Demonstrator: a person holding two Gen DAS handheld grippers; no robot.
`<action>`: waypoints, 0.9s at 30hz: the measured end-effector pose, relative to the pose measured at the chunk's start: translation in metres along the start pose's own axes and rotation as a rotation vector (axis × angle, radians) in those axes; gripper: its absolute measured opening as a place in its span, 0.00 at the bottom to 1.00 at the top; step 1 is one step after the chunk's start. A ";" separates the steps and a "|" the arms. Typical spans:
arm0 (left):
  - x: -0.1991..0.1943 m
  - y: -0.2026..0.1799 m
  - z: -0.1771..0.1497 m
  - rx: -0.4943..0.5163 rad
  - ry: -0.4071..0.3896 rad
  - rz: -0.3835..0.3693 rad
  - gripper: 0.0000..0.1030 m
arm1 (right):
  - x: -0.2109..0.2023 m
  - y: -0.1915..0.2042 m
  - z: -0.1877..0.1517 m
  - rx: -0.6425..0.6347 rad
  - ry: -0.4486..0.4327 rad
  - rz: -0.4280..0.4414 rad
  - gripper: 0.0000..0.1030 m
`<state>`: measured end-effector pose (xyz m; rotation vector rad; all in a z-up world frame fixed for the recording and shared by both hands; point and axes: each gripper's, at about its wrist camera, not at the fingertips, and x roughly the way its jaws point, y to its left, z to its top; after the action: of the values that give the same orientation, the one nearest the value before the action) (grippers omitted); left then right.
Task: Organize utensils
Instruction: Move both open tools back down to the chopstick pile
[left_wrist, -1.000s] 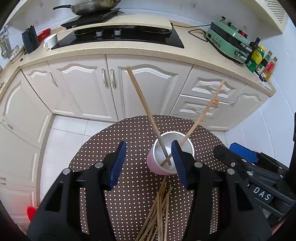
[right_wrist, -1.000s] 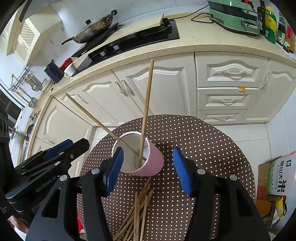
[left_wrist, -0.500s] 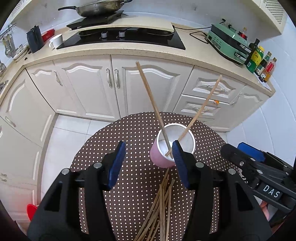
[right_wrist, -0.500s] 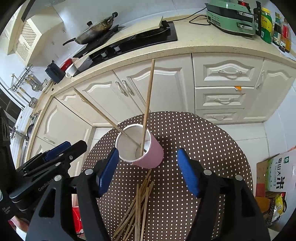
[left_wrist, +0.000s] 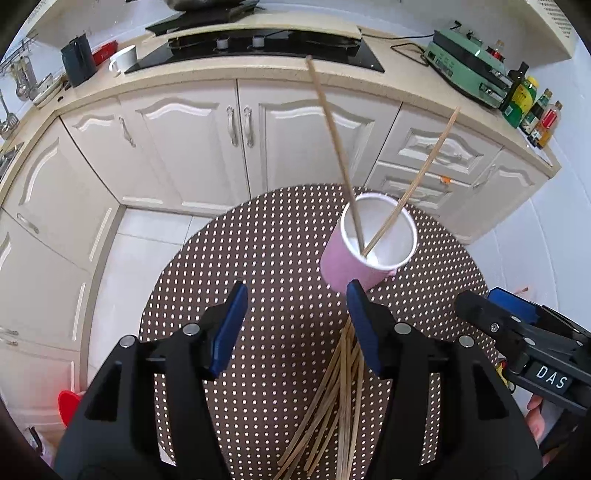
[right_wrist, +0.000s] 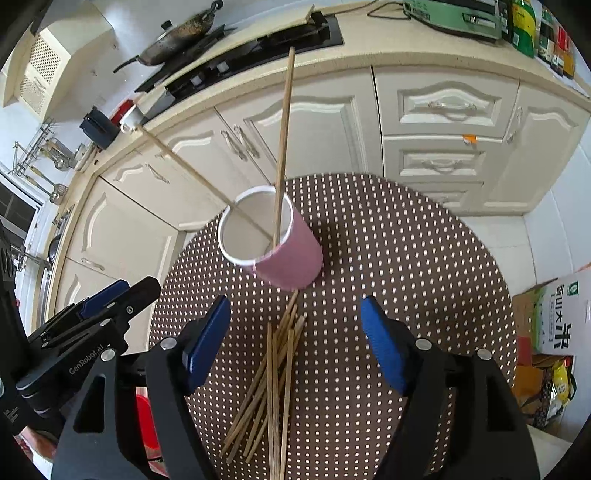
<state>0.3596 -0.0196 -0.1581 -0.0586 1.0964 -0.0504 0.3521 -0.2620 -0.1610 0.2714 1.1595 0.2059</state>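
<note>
A pink cup (left_wrist: 354, 266) with a white inside stands on the round dotted table (left_wrist: 266, 258); it also shows in the right wrist view (right_wrist: 288, 258). Two wooden chopsticks (left_wrist: 332, 140) lean in it, spread apart. A loose pile of chopsticks (left_wrist: 343, 384) lies on the table in front of the cup, also in the right wrist view (right_wrist: 273, 376). My left gripper (left_wrist: 295, 328) is open and empty above the table, left of the pile. My right gripper (right_wrist: 295, 339) is open and empty above the pile.
White kitchen cabinets (left_wrist: 207, 136) and a counter with a black hob (left_wrist: 255, 48) stand behind the table. A green appliance (left_wrist: 469, 66) and bottles (left_wrist: 528, 107) sit at the counter's right. A cardboard box (right_wrist: 554, 321) stands on the floor to the right.
Both grippers have pulled back and up from the cup, which now sits farther off in both views. More of the chopstick pile shows. Both stay open.
</note>
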 end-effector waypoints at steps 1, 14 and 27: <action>0.001 0.002 -0.002 -0.003 0.006 0.001 0.54 | 0.002 0.000 -0.003 0.001 0.007 -0.002 0.68; 0.032 0.016 -0.039 -0.029 0.125 0.038 0.54 | 0.043 -0.002 -0.040 0.018 0.146 -0.040 0.68; 0.060 0.031 -0.080 -0.047 0.246 0.058 0.57 | 0.083 0.002 -0.082 0.021 0.265 -0.031 0.68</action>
<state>0.3160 0.0053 -0.2505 -0.0638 1.3451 0.0212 0.3083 -0.2272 -0.2634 0.2493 1.4283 0.2069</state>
